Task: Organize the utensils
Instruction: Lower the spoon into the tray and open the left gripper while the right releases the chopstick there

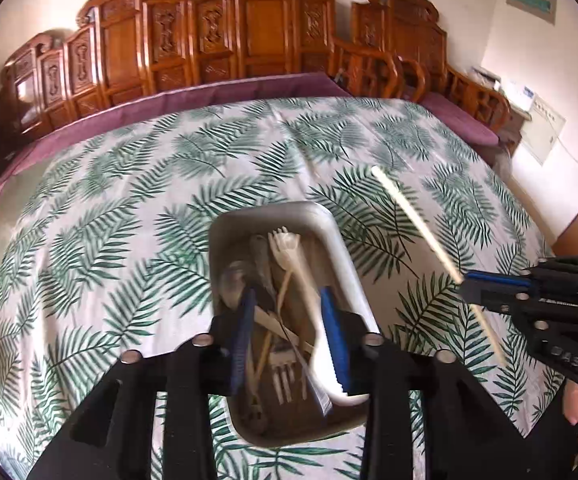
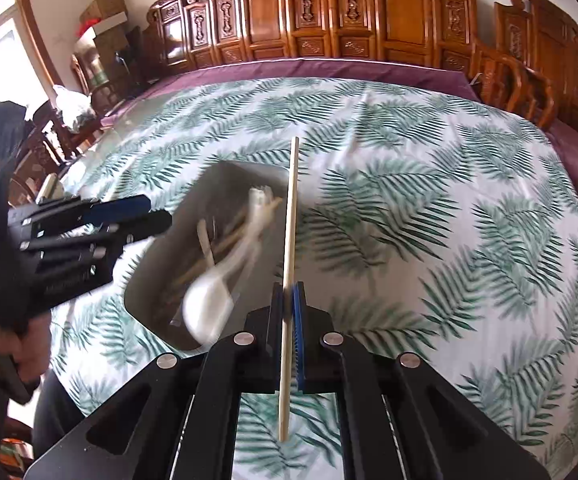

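Note:
A grey metal tray [image 1: 331, 236] on the leaf-print cloth holds several utensils: plastic forks, wooden pieces and a metal spoon [image 1: 233, 280]. My left gripper [image 1: 289, 320] is open above the tray. A white plastic spoon [image 1: 321, 340] is blurred between its blue pads, beside the right pad, over the tray; it also shows in the right wrist view [image 2: 213, 300]. My right gripper [image 2: 289, 300] is shut on a single pale chopstick [image 2: 291, 240], held upright to the right of the tray [image 2: 169, 252]. From the left wrist view the right gripper [image 1: 469, 280] and chopstick [image 1: 409, 208] are at the right.
The table is covered by a white cloth with green fern leaves [image 1: 129, 200]. A purple cushion and carved wooden bench [image 1: 249, 40] run along the far edge. Chairs and boxes [image 2: 101, 40] stand at the left. A hand [image 2: 9, 340] holds the left gripper.

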